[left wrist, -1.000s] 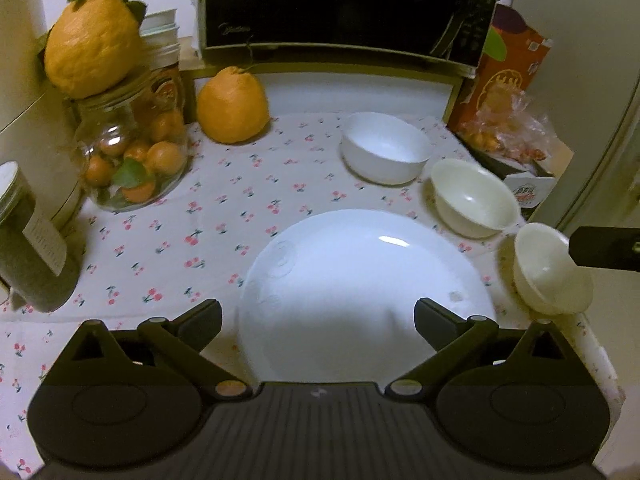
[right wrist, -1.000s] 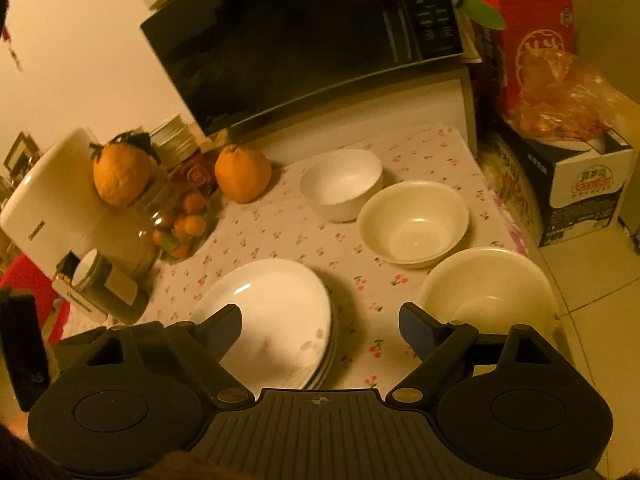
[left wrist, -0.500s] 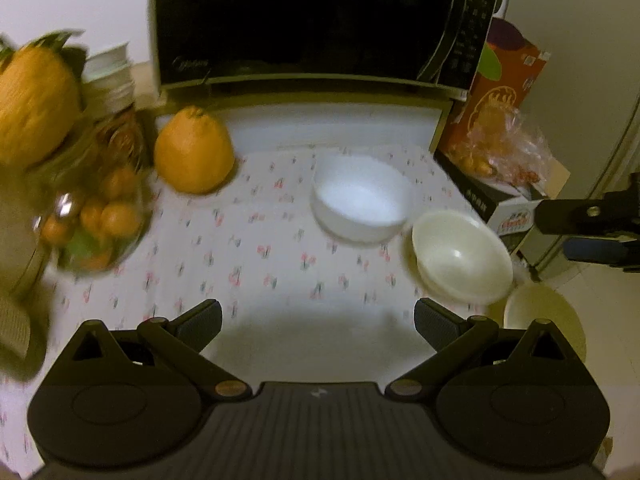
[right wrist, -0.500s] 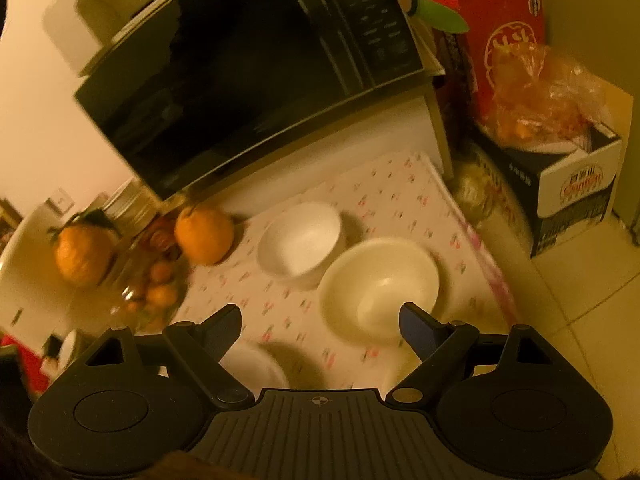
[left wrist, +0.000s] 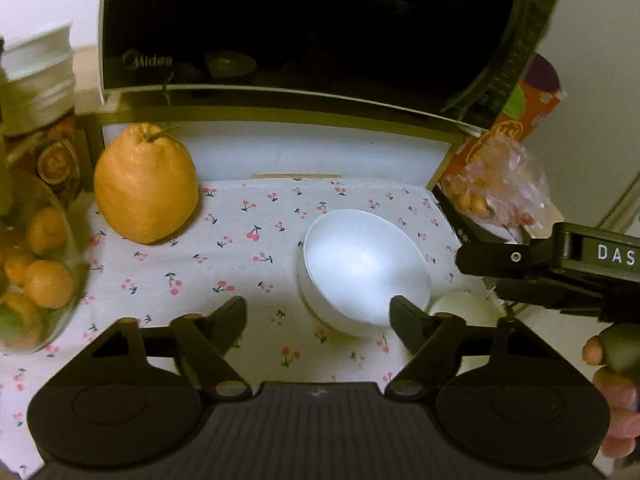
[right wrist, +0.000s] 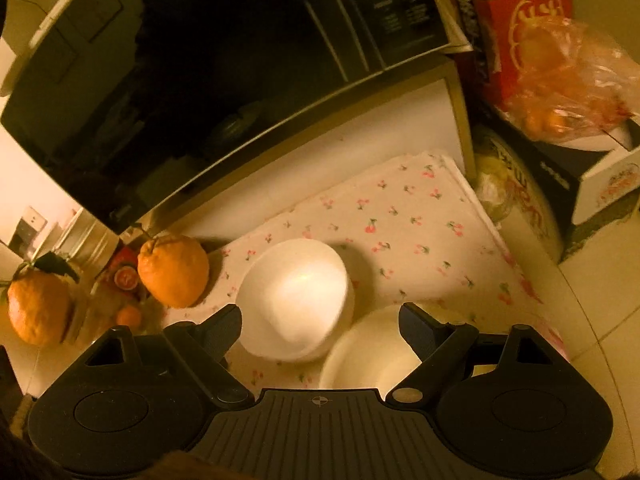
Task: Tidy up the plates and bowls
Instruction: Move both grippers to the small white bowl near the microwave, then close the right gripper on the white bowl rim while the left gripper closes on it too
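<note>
White bowl (left wrist: 362, 268) and cream bowl (right wrist: 368, 354) (two bowls) share cherry-print cloth (left wrist: 248, 240).

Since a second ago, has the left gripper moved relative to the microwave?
Yes. The left gripper has moved toward the microwave, which now looms larger; the white bowl sits just ahead, nothing between its closing fingers.

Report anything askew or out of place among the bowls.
The white bowl sits tilted on the cloth, its mouth tipped toward the camera rather than level. The cream bowl beside it lies close to the table's right edge. Nothing looks spilled or broken.
</note>
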`<state>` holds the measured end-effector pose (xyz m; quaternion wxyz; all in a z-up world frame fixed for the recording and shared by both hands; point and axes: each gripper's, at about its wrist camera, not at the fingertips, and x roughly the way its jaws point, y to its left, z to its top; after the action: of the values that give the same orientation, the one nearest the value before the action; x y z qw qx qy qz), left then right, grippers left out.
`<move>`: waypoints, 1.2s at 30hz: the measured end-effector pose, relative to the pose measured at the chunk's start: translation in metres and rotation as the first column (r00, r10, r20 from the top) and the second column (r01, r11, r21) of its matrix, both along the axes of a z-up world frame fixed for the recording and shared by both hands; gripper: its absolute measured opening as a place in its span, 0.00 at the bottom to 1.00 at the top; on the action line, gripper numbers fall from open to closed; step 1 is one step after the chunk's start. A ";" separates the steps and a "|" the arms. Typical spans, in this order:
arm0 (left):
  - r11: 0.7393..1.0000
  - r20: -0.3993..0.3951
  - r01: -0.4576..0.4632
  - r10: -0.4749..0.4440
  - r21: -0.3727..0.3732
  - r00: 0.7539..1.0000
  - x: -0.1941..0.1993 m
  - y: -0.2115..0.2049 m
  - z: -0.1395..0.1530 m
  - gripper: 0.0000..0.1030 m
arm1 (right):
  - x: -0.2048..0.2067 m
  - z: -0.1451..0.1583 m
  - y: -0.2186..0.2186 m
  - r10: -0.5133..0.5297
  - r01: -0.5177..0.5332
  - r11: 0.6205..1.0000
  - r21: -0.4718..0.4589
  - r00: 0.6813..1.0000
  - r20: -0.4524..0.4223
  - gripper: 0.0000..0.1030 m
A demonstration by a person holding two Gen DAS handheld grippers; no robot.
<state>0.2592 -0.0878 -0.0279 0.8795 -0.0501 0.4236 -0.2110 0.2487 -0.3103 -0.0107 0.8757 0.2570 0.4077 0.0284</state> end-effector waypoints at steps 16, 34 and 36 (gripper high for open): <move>0.997 -0.047 -0.019 0.016 -0.076 0.999 0.029 -0.003 -0.025 0.37 | 0.039 -0.033 0.011 -0.035 0.035 0.999 -0.002 0.998 -0.054 0.39; 0.998 -0.034 -0.027 0.025 -0.060 0.999 0.029 -0.008 -0.028 0.19 | 0.036 -0.041 0.017 -0.036 0.032 0.997 -0.065 0.997 -0.067 0.15; 0.998 -0.033 -0.031 0.029 -0.063 0.999 0.028 -0.008 -0.027 0.18 | 0.034 -0.038 0.017 -0.037 0.033 0.997 -0.067 0.997 -0.061 0.15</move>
<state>0.2868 -0.0958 -0.0546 0.8736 -0.0878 0.4298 -0.2105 0.2826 -0.2931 -0.0486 0.8710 0.2359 0.4309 -0.0085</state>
